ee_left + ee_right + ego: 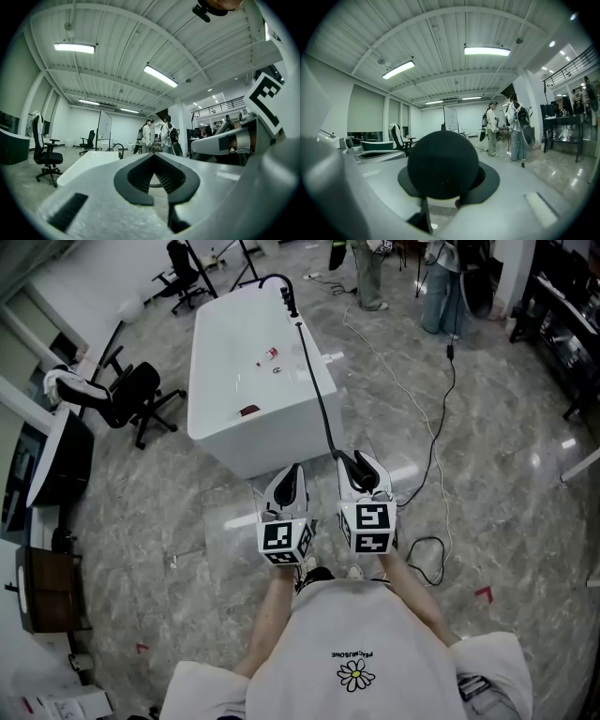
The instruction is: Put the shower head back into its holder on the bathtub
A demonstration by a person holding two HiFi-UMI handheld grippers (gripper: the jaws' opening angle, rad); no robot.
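shower head (443, 164) is being gripped between the fingers of the right gripper (362, 472), just off the near end of the bathtub (272, 454). its hose (317, 390) is running along the rim to the far-end faucet (284, 285). left gripper (289, 484) fingers are being held closed on nothing. holder is too small to be made out. nothing is being seated yet: carry and insertion are judged outstanding.
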